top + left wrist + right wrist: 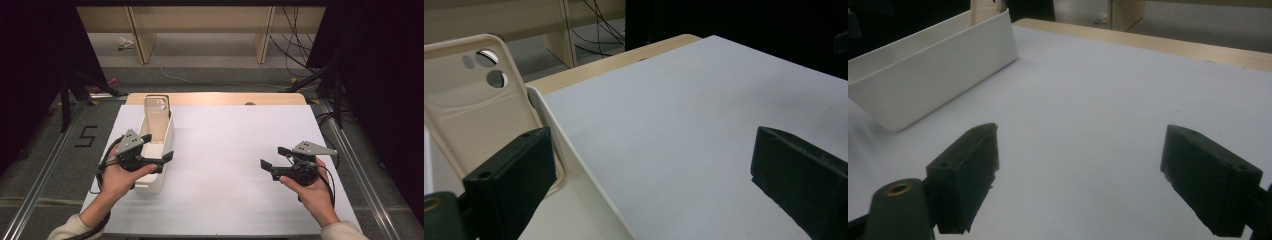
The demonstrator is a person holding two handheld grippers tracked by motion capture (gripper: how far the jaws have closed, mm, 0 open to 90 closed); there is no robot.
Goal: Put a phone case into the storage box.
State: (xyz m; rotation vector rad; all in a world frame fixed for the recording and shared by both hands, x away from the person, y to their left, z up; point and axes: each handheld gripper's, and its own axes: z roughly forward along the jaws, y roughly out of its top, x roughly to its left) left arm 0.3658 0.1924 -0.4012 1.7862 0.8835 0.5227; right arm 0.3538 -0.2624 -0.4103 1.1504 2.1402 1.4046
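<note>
1. High view: a beige phone case [158,117] stands upright in a white bin [156,175] at nine o'clock; left gripper [159,146] wide over the bin's rim, right gripper [274,156] wide at three o'clock.
2. Left gripper view: jaws straddle the bin wall, the case [471,112] at ten o'clock.
3. Right gripper view: jaws spread above the white mat [1098,100], bin [928,75] at ten o'clock.

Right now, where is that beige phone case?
The phone case stands tilted in the far end of the white bin, at the table's left in the high view, just beyond the left gripper.

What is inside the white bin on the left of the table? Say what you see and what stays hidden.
A beige phone case stands in the white bin, leaning at its far end, camera holes up. The left gripper and the bin's walls cover the case's foot and most of the floor.
</note>
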